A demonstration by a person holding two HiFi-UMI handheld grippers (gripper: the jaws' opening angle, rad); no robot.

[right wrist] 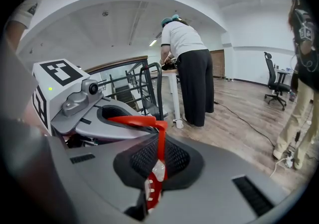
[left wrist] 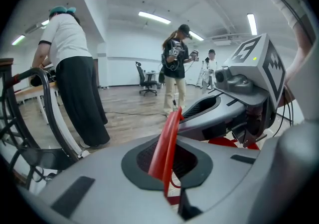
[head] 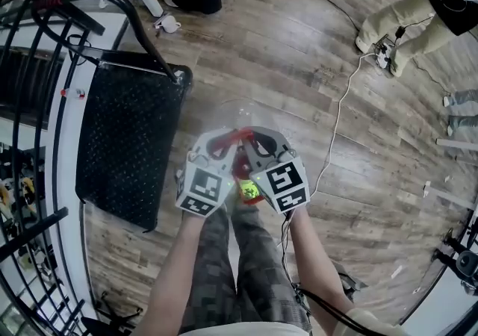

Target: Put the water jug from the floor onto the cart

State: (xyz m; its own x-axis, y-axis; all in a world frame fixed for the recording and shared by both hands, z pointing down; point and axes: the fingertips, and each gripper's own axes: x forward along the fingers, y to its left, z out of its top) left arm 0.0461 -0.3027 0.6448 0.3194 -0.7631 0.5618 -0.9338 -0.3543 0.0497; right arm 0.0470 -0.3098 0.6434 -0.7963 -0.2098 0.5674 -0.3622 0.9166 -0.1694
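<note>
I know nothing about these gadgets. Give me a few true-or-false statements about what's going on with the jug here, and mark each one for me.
1. The left hand-held gripper and the right hand-held gripper are both shut on the red handle of the water jug. True.
2. The water jug already stands on the black platform of the cart. False: it is beside the cart, held by its handle over the wood floor.
3. The cart is on the left-gripper side of the jug. True.
4. Nobody else is in the room. False: a person in a white top stands bent over a table, and others are farther back.
</note>
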